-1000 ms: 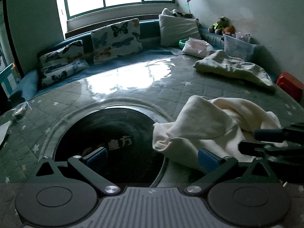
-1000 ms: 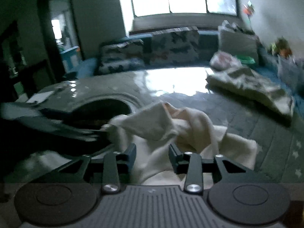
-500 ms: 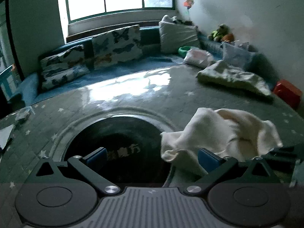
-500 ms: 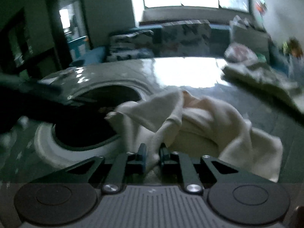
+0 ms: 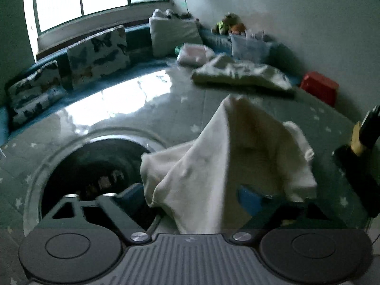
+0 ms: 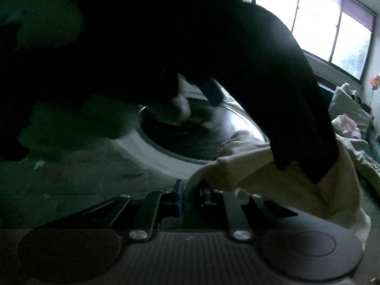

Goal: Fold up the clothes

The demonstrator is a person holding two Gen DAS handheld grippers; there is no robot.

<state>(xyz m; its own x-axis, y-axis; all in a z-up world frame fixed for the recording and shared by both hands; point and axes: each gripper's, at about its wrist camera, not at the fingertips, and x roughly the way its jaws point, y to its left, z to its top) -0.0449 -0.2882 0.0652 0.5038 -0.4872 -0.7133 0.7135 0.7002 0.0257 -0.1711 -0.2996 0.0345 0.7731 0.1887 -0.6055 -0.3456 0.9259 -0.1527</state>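
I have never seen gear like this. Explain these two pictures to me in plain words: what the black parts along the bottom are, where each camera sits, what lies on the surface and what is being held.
There is no robot here. A person holds a two-finger clamp in each hand, and a wide-angle camera on each clamp looks forward along its fingers. The black parts along the bottom are those clamps.

One picture comes from the left gripper. Its fingers stand wide apart, with a cream cloth rising between them; whether they touch it is unclear. Behind lie a green starred mat with a dark round inset, a second pale garment, cushions and a red box.

The other picture comes from the right gripper. Its fingers are pinched on an edge of the same cloth. The big dark shape across the top is too dark to identify.
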